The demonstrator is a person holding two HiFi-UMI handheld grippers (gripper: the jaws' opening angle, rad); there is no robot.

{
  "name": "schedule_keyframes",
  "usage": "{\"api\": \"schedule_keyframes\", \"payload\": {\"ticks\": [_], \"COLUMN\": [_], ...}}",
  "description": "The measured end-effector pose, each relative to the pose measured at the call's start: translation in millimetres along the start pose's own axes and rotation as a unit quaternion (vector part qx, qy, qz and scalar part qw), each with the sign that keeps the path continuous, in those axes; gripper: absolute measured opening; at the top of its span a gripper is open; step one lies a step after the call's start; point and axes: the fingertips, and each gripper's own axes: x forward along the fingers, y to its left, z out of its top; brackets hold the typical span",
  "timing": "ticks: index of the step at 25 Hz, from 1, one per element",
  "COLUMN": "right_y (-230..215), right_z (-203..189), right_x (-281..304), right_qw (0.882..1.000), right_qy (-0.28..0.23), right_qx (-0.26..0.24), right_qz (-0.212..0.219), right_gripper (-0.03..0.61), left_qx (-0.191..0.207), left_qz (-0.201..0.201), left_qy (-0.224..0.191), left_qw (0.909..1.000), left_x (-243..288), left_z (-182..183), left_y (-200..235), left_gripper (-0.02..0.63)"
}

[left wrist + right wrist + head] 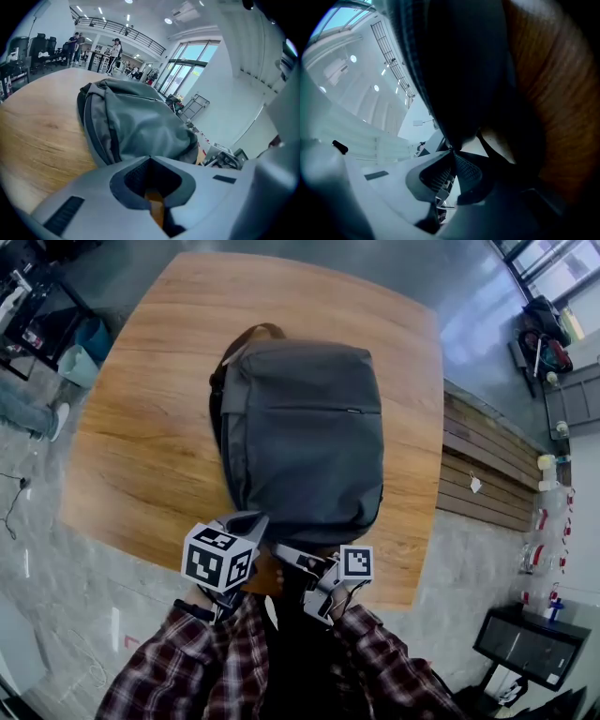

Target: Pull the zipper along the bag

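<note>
A grey backpack (pixel 305 437) lies flat on the round wooden table (pixel 141 427), its brown handle (pixel 258 332) at the far end. A closed zipper line (pixel 309 410) runs across its front. Both grippers sit at its near edge. My left gripper (pixel 253 521) is shut, its tips (pixel 150 157) against the backpack's (pixel 136 122) near corner; no fabric shows between them. My right gripper (pixel 279 550) is shut, and dark backpack fabric (pixel 459 70) narrows to a point at its tips (pixel 451 149). I cannot make out a zipper pull.
The table's near edge (pixel 375 601) is just beneath the grippers, with my plaid sleeves (pixel 187 671) below it. A wooden bench (pixel 487 474) stands to the right of the table. Several people (pixel 115 49) stand far off in the hall.
</note>
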Motion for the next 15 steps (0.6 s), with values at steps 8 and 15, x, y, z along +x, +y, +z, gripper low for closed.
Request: {"api": "schedule_keyframes", "payload": {"ticks": [8,15], "right_y": [4,11], "right_z": [-3,7], "right_x": [1,-31], "right_qw": [1.000,0.999], "right_qy": [0.017,-0.029], "right_qx": [0.005,0.032], "right_qz": [0.008,0.014], "right_gripper": [0.009,0.009], "left_qx": [0.064,0.088], "left_qz": [0.034,0.022], "left_qy": [0.004,0.010], "left_qw": [0.9974,0.9959], "left_x": [5,11], "left_z": [-6,-15], "left_y": [2,13], "left_gripper": [0.008,0.008]}}
